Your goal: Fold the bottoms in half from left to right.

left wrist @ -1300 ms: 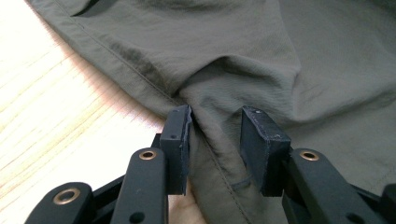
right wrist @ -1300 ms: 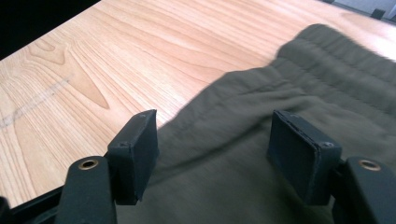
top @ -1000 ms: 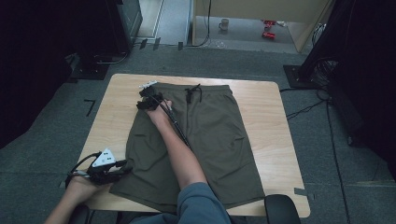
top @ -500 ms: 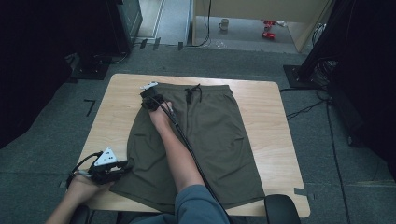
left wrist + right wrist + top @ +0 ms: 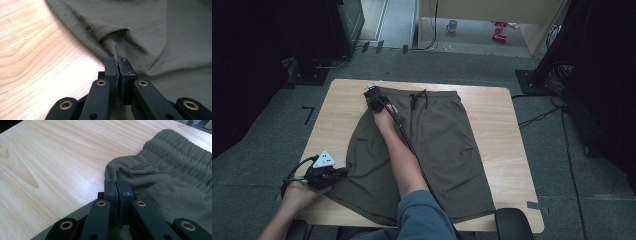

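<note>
Nearest the person, the left gripper [image 5: 326,172] sat at the near left edge of the wooden table [image 5: 512,150], and its jaws had just been closing: they were pressed together on a pinch of fabric from the olive-green shorts [image 5: 437,145], at the outer hem of the left leg. In the left gripper view the cloth rose as a narrow fold straight out from between the pads and fanned into wrinkles beyond the left gripper [image 5: 117,61], with bare wood to the left of the jaws and the shorts [image 5: 162,37] spreading ahead and to the right. Farther from the person, the right forearm lay across the garment, and the right gripper [image 5: 373,96] sat at the far left corner of the shorts, by the waistband. Its jaws had also just been closing and were clamped on the cloth there; in the right gripper view the right gripper [image 5: 116,181] held a small bunched corner of fabric, the gathered elastic waistband [image 5: 180,152] ran off ahead and to the right of the jaws, and pale table [image 5: 50,157] lay to their left. Beyond that gripper, a dark drawstring [image 5: 418,98] lay at the middle of the waistband.
</note>
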The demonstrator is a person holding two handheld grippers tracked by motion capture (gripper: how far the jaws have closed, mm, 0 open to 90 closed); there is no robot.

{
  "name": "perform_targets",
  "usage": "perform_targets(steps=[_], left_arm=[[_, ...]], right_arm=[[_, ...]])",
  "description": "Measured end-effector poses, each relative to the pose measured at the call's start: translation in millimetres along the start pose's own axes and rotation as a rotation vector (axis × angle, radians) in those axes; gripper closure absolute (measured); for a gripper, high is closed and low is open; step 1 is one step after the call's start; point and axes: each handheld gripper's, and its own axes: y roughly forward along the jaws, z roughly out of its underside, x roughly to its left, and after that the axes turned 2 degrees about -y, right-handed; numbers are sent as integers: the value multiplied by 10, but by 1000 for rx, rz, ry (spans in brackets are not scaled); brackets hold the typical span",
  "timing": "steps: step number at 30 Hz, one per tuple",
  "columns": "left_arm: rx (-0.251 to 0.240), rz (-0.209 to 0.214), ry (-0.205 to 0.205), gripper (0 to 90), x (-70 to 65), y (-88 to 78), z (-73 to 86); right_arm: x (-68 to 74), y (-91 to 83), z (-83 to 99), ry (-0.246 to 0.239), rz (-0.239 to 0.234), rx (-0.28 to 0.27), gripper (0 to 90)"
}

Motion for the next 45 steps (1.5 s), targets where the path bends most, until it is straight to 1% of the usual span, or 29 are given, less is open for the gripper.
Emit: perform_targets(steps=[2, 3, 4, 5, 6, 8, 9, 10, 11, 12, 13, 14, 16, 17, 19, 22, 26, 27, 30, 33, 35, 36, 37, 38, 40, 41, 43, 45], left_arm=[[-31, 25, -24, 887, 19, -42, -9], [-79, 42, -40, 891, 6, -112, -49], [-79, 42, -40, 892, 6, -112, -49], [-138, 66, -47, 893, -51, -204, -118], [-138, 66, -47, 893, -51, -204, -118], [-185, 97, -39, 894, -141, -285, -199], [-201, 109, -36, 894, -193, -312, -244], [-212, 116, -21, 894, -247, -333, -290], [-219, 130, -11, 896, -297, -347, -338], [-221, 145, -4, 896, -344, -353, -388], [-225, 159, 2, 896, -388, -355, -439], [-228, 172, 6, 895, -428, -351, -490], [-230, 195, 15, 895, -507, -334, -595], [-232, 203, 26, 895, -550, -320, -647], [-238, 229, 34, 895, -641, -283, -749], [-243, 259, 61, 895, -775, -207, -895], [-248, 304, 87, 895, -952, -74, -1083], [-242, 315, 100, 894, -998, -37, -1134], [-221, 331, 136, 894, -1163, 113, -1271], [-191, 352, 153, 894, -1305, 292, -1371], [-185, 367, 154, 894, -1405, 393, -1431], [-185, 372, 161, 894, -1457, 426, -1464], [-192, 376, 177, 894, -1524, 456, -1505], [-192, 378, 185, 894, -1563, 470, -1532], [-195, 382, 206, 893, -1654, 501, -1608], [-197, 387, 207, 893, -1694, 518, -1646], [-201, 396, 216, 892, -1770, 562, -1709], [-195, 404, 221, 891, -1850, 636, -1752]], right_arm=[[-3, -23, -19, 8, -9, -5, 884], [-10, -94, -61, 13, -18, -20, 886], [-10, -94, -61, 13, -18, -20, 886], [-27, -191, -102, 6, -22, -32, 885], [-27, -191, -102, 6, -22, -32, 885], [-67, -300, -132, 3, -33, -42, 886], [-92, -358, -142, 7, -42, -47, 886], [-120, -418, -151, 13, -49, -51, 886], [-186, -540, -166, 22, -67, -59, 886], [-219, -602, -170, 27, -75, -60, 886], [-219, -602, -170, 27, -75, -60, 886], [-255, -664, -171, 24, -76, -64, 886], [-339, -806, -165, 0, -67, -67, 887], [-370, -853, -159, 0, -64, -69, 887], [-472, -979, -137, 6, -60, -76, 887], [-649, -1152, -82, 21, -47, -82, 887], [-885, -1366, 29, 38, -19, -86, 887], [-944, -1417, 63, 45, -11, -86, 888], [-1131, -1557, 171, 62, 15, -84, 888], [-1327, -1673, 289, 87, 36, -82, 887], [-1450, -1740, 368, 115, 42, -84, 887], [-1507, -1768, 409, 127, 45, -85, 887], [-1561, -1792, 448, 141, 48, -87, 888], [-1624, -1826, 496, 147, 52, -86, 887], [-1705, -1875, 557, 156, 61, -83, 887], [-1754, -1907, 584, 163, 64, -76, 887], [-1845, -1980, 653, 175, 73, -97, 887], [-1939, -2045, 721, 183, 89, -92, 887]])
